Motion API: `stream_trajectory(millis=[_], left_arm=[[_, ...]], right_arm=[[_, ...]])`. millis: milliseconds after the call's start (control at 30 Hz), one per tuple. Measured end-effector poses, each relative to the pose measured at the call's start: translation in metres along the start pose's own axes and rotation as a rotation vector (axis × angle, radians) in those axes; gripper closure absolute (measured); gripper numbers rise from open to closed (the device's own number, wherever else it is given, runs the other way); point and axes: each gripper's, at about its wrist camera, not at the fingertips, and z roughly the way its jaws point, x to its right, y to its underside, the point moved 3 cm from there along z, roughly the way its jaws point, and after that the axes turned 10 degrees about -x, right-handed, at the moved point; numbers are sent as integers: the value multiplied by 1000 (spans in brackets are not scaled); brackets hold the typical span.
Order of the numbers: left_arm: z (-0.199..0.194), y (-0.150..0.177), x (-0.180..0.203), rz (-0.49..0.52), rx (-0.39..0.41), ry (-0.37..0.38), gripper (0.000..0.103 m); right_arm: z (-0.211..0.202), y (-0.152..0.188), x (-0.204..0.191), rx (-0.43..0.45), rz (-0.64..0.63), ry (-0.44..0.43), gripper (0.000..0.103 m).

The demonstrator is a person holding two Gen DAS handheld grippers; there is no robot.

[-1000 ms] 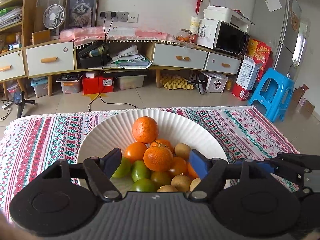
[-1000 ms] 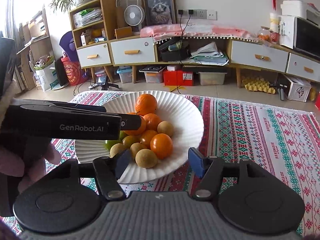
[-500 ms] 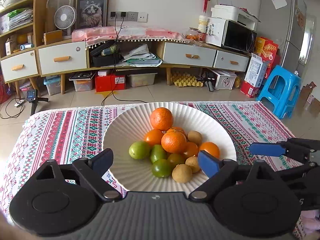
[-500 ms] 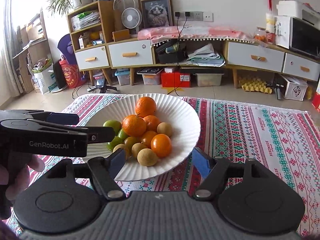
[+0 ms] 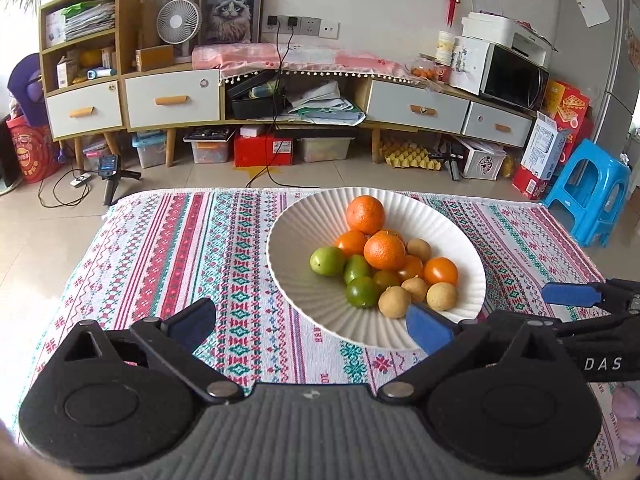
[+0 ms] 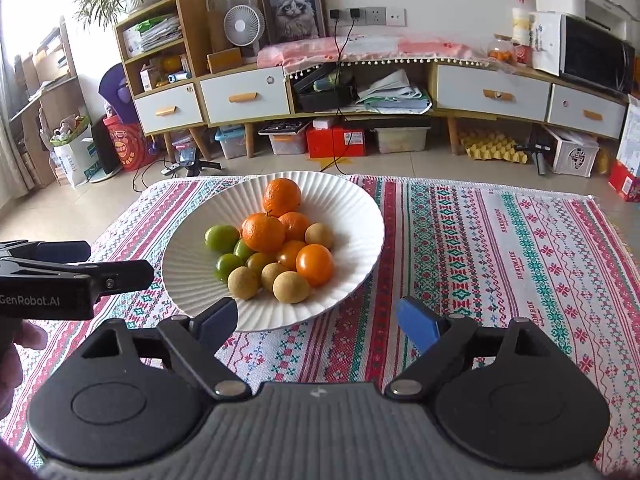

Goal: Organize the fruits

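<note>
Fruit sits heaped in one white bowl (image 5: 280,248) on the patterned cloth (image 5: 192,248): oranges (image 5: 385,251) stacked at the far middle, green limes (image 5: 328,261) on the left side, small tan fruits (image 5: 394,301) along the near rim, and smaller orange ones on the right. All of it is in the bowl; I see none loose on the cloth, and no second dish in either view.

My left gripper (image 5: 308,326) hangs over the cloth at the bowl's near left, jaws wide and empty. My right gripper (image 6: 316,318) hangs at the bowl's near edge, jaws equally wide, nothing between them; its left finger overlaps the rim in my view, though I cannot tell whether it touches.

Which step this is, I can't settle. With everything gathered in one bowl and both grippers empty, the scene suits a pile already collected there, and equally a mixed pile waiting to be sorted by kind.

If another pick does follow, I judge the tan fruits nearest my right gripper the easiest reach. They are round and crowded, so the jaws would need to straddle one cleanly without nudging its neighbours, and the stacked oranges look liable to roll.
</note>
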Motion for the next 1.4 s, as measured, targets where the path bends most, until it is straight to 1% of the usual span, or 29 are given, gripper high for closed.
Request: stream_trajectory(millis=[67,200,333,433,500,600,667,767,900,1000,1167,1400], left_arm=[[-5,4,-2,-13,-12,-23,1],[-17,13,-3,-46,-58,-34,1],[-25,23,3,-43,-95,-67,1],[-27,31,9,-33,-128,-90,1],[-26,38,10,-39,-153,-99,1],[-26,43,12,-21,-162,-115,1],[-27,43,14,-19,-155,-124,1],[-29,40,14,-26,-147,-113,1],[-30,38,18,-15,-126,-131,1],[-28,39,16,-30,-139,-119,1],[-26,41,16,-32,-153,-119,1],[-28,42,16,-38,-155,-106,1]], right_arm=[[-3,1,-3,-25,1,20,12],[-8,7,-8,-87,16,63,10],[-19,14,-14,-112,17,97,5],[-21,20,-16,-156,44,113,4],[-24,23,-18,-166,58,123,4],[-30,26,-17,-150,61,139,1],[-31,27,-17,-140,53,150,1],[-30,26,-17,-127,45,167,1],[-26,24,-18,-122,33,177,1],[-25,25,-20,-119,24,183,1],[-25,25,-21,-119,20,184,1],[-28,26,-20,-110,32,186,1]])
